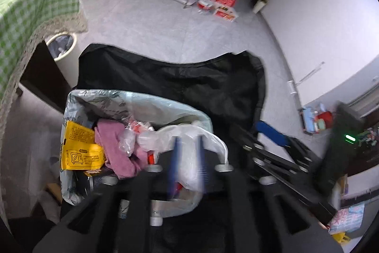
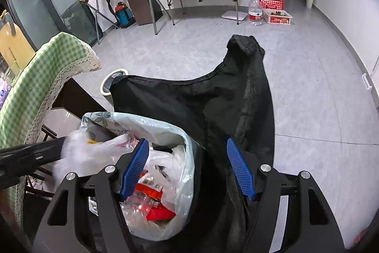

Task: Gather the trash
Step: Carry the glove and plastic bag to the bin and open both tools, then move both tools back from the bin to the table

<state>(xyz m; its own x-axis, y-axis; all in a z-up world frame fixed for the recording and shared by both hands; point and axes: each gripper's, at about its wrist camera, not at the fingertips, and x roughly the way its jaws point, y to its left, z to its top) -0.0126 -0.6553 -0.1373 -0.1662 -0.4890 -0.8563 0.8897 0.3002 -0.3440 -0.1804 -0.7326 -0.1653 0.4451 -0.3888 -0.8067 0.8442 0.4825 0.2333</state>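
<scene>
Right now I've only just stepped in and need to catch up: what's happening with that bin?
A person with two handheld grippers is collecting trash. The left gripper is shut on a white plastic bag, holding it over the lined trash bin, which is already full of wrappers and a pink cloth. The right gripper is open, hovering above the bin's rim, beside a black fabric chair.
</scene>
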